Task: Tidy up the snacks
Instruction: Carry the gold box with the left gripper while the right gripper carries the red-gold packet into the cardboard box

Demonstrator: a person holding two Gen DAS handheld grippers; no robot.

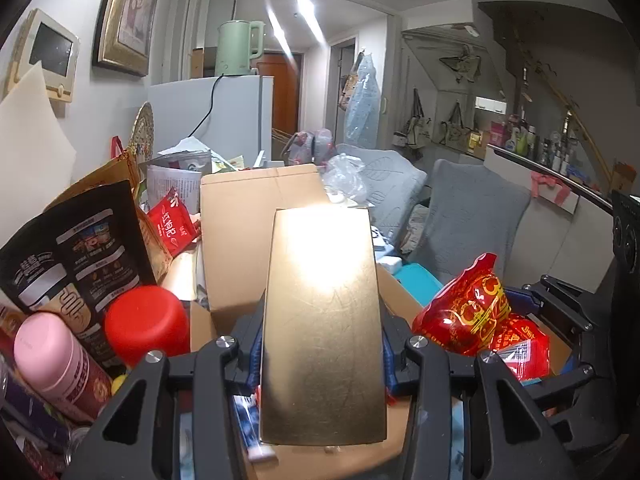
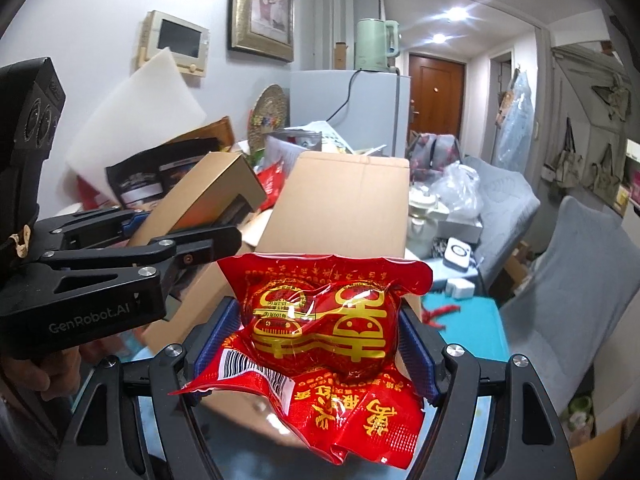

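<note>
My left gripper (image 1: 322, 344) is shut on a flat gold box (image 1: 322, 320) and holds it over the open cardboard box (image 1: 240, 216). The gold box also shows in the right wrist view (image 2: 208, 196), with the left gripper (image 2: 192, 236) at the left. My right gripper (image 2: 320, 332) is shut on a red snack bag with gold characters (image 2: 320, 332), held above the cardboard box (image 2: 340, 200). The red bag shows at the right of the left wrist view (image 1: 476, 312).
Left of the box stand a black coffee pouch (image 1: 76, 248), a red-capped jar (image 1: 146, 322), a pink-capped bottle (image 1: 56, 356) and a small red packet (image 1: 172, 228). A white fridge (image 1: 232, 112) with a green kettle (image 1: 238, 46) is behind. Grey chairs (image 1: 472, 216) stand at the right.
</note>
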